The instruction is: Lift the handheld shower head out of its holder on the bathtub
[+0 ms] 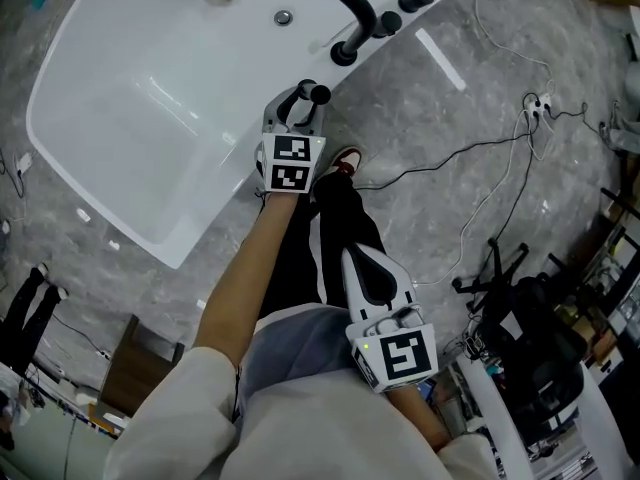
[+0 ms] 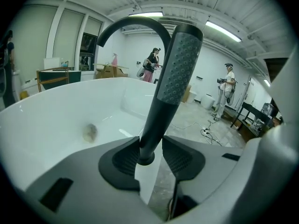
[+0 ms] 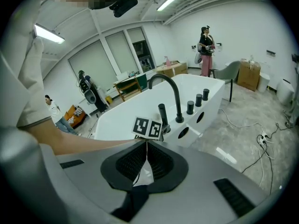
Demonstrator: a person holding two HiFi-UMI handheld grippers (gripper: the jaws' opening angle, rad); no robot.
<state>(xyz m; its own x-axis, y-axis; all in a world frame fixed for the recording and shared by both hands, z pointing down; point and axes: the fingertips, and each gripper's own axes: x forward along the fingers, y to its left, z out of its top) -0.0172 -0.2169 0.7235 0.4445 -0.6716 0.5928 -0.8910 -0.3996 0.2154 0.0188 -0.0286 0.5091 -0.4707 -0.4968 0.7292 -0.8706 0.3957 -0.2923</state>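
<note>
Grey-black and dotted on its face, the handheld shower head (image 2: 180, 64): found upright at the corner of the white bathtub (image 1: 60, 88), on the deck just beside the foot of the arched black faucet (image 2: 131, 24). Could not tell how deep its lower end sat in the holder. Had the left gripper (image 2: 150, 155) around the slim handle, low down near its rounded end, with the jaws spread and the ribbed pads (image 2: 124, 160) flanking the handle closely without squeezing it. Reached in over the tub's edge from the floor side, that gripper's marker cube (image 1: 290, 163) toward the bare forearm (image 1: 250, 268). Held the right gripper (image 3: 146, 160) well apart from the tub, back near the waist, jaws pressed together and pads meeting in a thin line. Noted a row of black knobs (image 3: 198, 100) on the deck beyond the faucet and a drain (image 1: 283, 16) in the basin. Stood on grey marbled floor (image 1: 450, 118), one shoe (image 1: 345, 160) near the tub's wall, thin cables (image 1: 480, 148) trailing off to a socket strip (image 1: 535, 103) on the right. Made out two people (image 2: 153, 64) standing far across the room in the left gripper view.
</note>
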